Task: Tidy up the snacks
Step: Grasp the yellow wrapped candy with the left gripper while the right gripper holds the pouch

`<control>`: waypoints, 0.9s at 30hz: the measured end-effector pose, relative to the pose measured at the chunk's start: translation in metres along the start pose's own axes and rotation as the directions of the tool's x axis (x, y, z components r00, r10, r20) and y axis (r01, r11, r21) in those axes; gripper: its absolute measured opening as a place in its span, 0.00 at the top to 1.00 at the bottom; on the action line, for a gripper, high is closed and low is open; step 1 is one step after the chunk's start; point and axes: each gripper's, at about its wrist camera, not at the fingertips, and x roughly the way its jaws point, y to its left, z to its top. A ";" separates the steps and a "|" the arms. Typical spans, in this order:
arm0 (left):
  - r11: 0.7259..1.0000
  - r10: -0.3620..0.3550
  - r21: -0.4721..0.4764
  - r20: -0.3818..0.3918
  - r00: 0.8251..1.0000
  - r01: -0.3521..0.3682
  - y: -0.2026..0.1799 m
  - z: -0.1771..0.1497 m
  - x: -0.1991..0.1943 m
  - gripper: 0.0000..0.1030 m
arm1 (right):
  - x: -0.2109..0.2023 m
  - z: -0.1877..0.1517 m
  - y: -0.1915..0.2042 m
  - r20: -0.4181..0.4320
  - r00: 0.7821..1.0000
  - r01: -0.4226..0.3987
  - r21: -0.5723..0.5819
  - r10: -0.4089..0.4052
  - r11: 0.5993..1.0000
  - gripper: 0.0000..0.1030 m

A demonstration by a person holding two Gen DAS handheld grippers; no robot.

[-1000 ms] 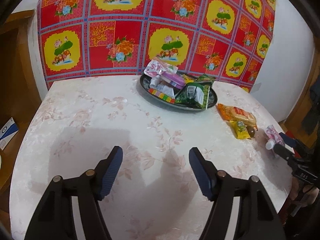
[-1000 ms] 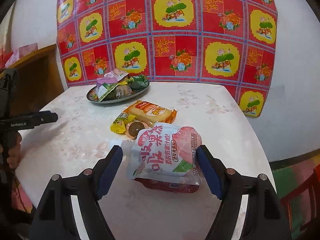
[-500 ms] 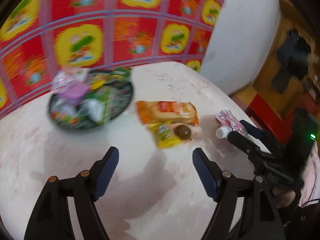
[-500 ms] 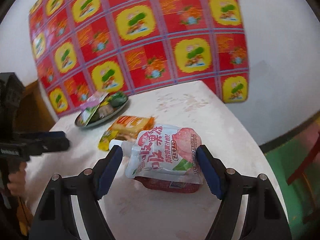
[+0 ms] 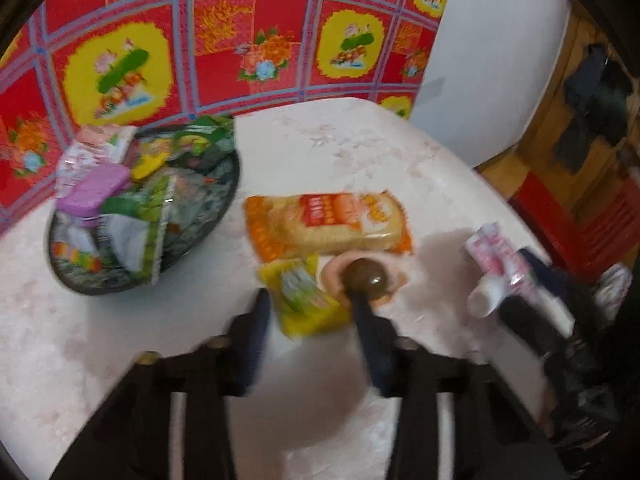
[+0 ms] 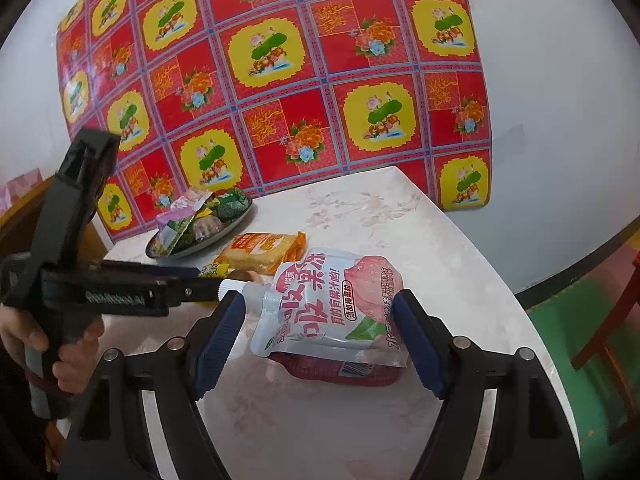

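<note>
Straddling the yellow snack packet [image 5: 306, 300], the left claw [image 5: 308, 312] hangs with fingers apart; close squarely, clear of the brown sweet just right. The right claw [image 6: 318, 332], also spread, flanks a peach jelly pouch [image 6: 332, 308]. Tray [image 5: 224, 196] lies ahead-left.

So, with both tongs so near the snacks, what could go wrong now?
1. The left tongs straddle the yellow packet, but one finger meets the brown round snack; closing might push it away or pinch both.
2. The jelly pouch lies on a red pouch; the open right tongs could lift one and drag the other.
3. The left view is blurred, so a fast approach may knock the orange bag.
</note>
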 end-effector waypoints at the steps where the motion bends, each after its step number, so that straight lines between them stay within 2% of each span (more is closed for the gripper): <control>1: 1.000 -0.006 0.000 0.009 1.000 0.006 0.000 -0.005 -0.004 0.68 | 0.000 0.000 0.001 -0.001 1.000 0.001 -0.004 -0.001 1.000 0.24; 8: 1.000 0.001 -0.031 0.116 0.993 0.002 0.015 -0.040 -0.052 0.69 | -0.001 -0.002 0.007 -0.003 1.000 -0.026 -0.046 0.025 0.999 0.24; 12: 0.998 0.039 -0.051 0.111 0.993 -0.033 0.026 -0.069 -0.069 0.69 | -0.006 -0.004 0.021 -0.046 0.999 -0.025 -0.096 0.020 0.995 0.24; 15: 0.995 0.088 -0.058 0.103 0.991 -0.082 0.033 -0.092 -0.075 0.69 | -0.011 -0.008 0.041 -0.085 0.994 -0.082 -0.159 0.069 0.984 0.24; 22: 0.991 0.109 -0.087 0.144 0.983 -0.097 0.043 -0.119 -0.090 0.69 | -0.011 -0.032 0.101 -0.130 0.980 -0.191 -0.361 0.153 0.913 0.24; 25: 0.991 0.115 -0.090 0.165 0.980 -0.101 0.042 -0.123 -0.091 0.69 | -0.012 -0.041 0.113 -0.100 0.989 -0.144 -0.432 0.111 0.891 0.24; 27: 0.991 0.092 -0.110 0.178 0.980 -0.073 0.045 -0.124 -0.092 0.68 | -0.013 -0.043 0.116 -0.092 0.991 -0.129 -0.453 0.098 0.882 0.24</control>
